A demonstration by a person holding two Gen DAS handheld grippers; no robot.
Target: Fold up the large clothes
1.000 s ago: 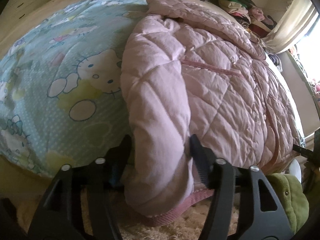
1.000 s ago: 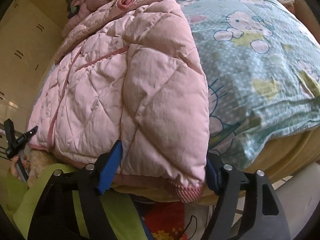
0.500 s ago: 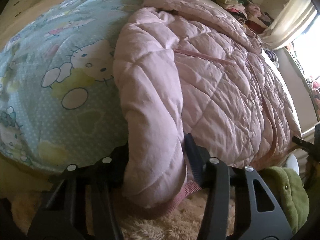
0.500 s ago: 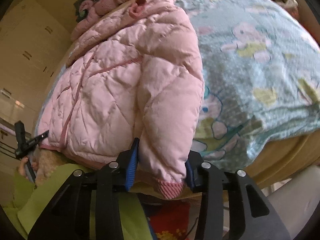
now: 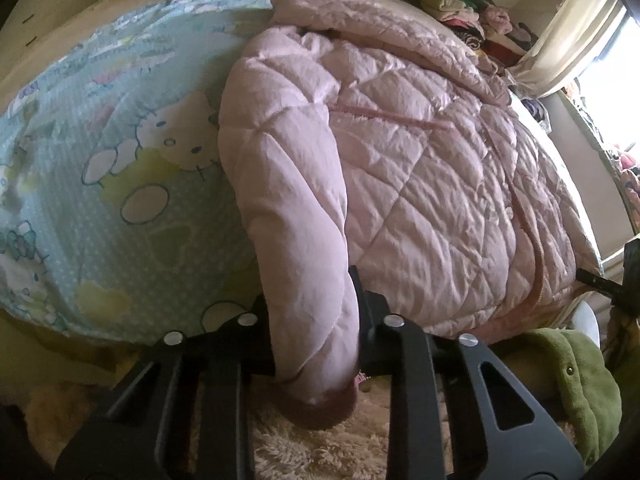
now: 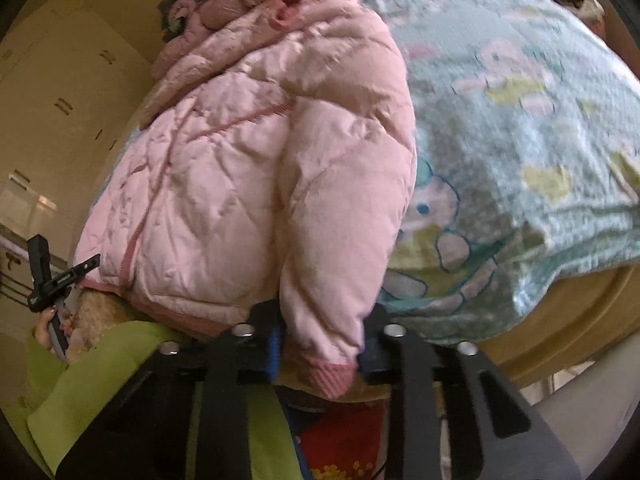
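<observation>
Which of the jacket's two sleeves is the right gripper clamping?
The right gripper, jaws closing, pinches the sleeve beside the uncovered cartoon bedsheet; its ribbed cuff pokes out below.

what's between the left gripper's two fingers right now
In the left wrist view, the pink quilted jacket's sleeve, near its cuff, sits between the closing left gripper fingers.

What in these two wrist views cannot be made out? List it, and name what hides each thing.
- Left wrist view: the left gripper pads, closing on the jacket's left sleeve, are buried in its padding.
- Right wrist view: the right gripper is closing on the right sleeve; its right pad is covered by the cuff.
- Right wrist view: the bedspread print is motion-blurred.
- Both views: the jacket's underside is hidden against the bed.
</observation>
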